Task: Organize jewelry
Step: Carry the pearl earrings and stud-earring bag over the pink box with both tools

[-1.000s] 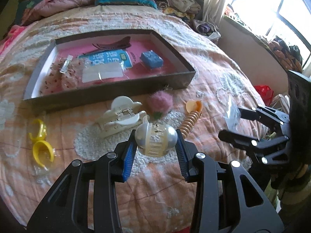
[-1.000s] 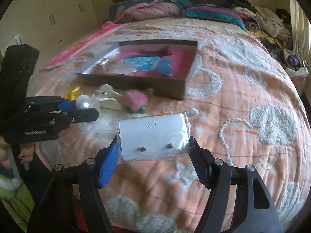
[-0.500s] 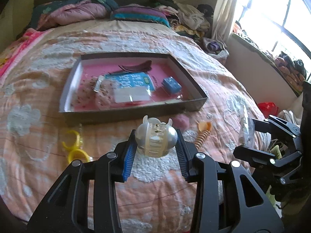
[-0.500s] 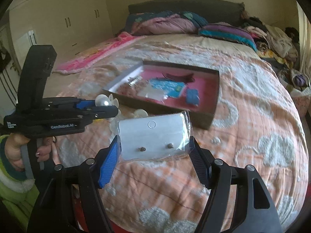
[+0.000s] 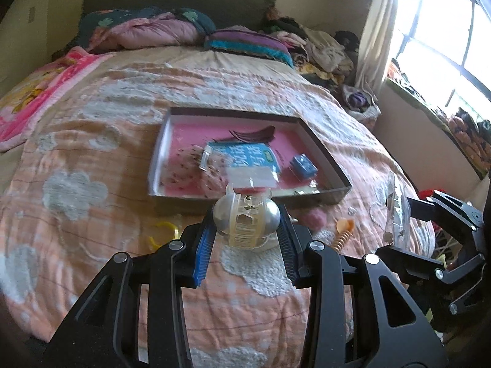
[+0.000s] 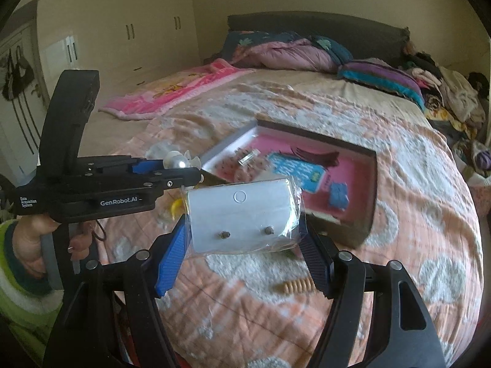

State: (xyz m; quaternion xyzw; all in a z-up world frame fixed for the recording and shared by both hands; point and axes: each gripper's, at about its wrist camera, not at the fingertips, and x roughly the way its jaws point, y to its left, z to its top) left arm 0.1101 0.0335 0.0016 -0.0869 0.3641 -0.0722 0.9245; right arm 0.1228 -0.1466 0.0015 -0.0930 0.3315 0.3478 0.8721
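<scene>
A bed (image 5: 92, 159) with a peach quilt, tufted white cloud patches on a soft wrinkled surface, is seen filling both views. An open shallow box (image 5: 325, 159), rectangular, dark outer walls, pink floor, is placed mid-bed, its long axis running across the left wrist view. Inside are seen a blue printed card (image 5: 245, 156), a small blue cube (image 5: 303, 165), a dark curved comb near the far wall, and clear packets at the near-left part.

The box lies straight ahead of and beyond the left gripper (image 5: 247, 230); from the right gripper (image 6: 242, 236) it lies ahead and to the right, with its near-right corner closest. Both are held above the quilt, short of the near wall; the left one is judged a little nearer to that wall.

The left gripper is closed on a hair claw (image 5: 247, 217), glossy pearl-silver domes with translucent ribbed plastic teeth, pinched across its width. The right gripper is clamped on an earring card (image 6: 241, 217), flat white card in a crinkly clear sleeve, two small studs showing, its long axis lying across the jaws, slightly bowed.

Left loose on the quilt by the near wall: a yellow ring-shaped piece (image 5: 165, 230), a pink fuzzy pom (image 5: 314, 216), an orange spiral hair tie (image 5: 343, 230).
</scene>
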